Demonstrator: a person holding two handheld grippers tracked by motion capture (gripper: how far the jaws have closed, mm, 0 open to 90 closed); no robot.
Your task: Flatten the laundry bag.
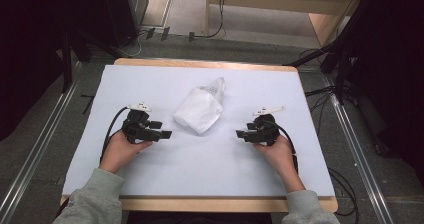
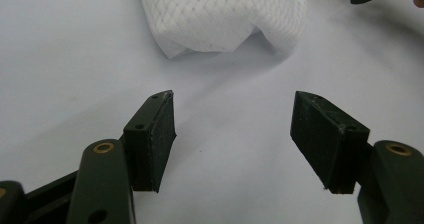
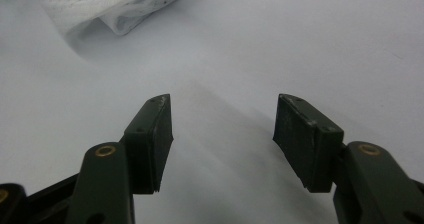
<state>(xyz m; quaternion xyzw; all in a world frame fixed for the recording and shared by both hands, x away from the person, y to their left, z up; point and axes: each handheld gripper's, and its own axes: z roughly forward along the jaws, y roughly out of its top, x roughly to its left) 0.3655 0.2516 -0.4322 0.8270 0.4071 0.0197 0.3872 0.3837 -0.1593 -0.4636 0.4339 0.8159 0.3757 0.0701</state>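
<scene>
1. A wooden table under a white sheet fills the frame's centre.
2. Grey floor with metal rails flanks both sides.
3. Black cables trail at right.
4. Pale wooden furniture stands upper right.

light: even, overhead | shadows: soft | surroundings: dark | close tongs: slightly blurred

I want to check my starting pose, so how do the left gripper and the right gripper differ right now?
The left gripper sits left of the white mesh bag and points right; the right gripper sits right of it and points left. The left gripper's tips lie nearer the bag, while the right gripper stands farther off. Both rest low over the white table cover, jaws open and empty.
</scene>
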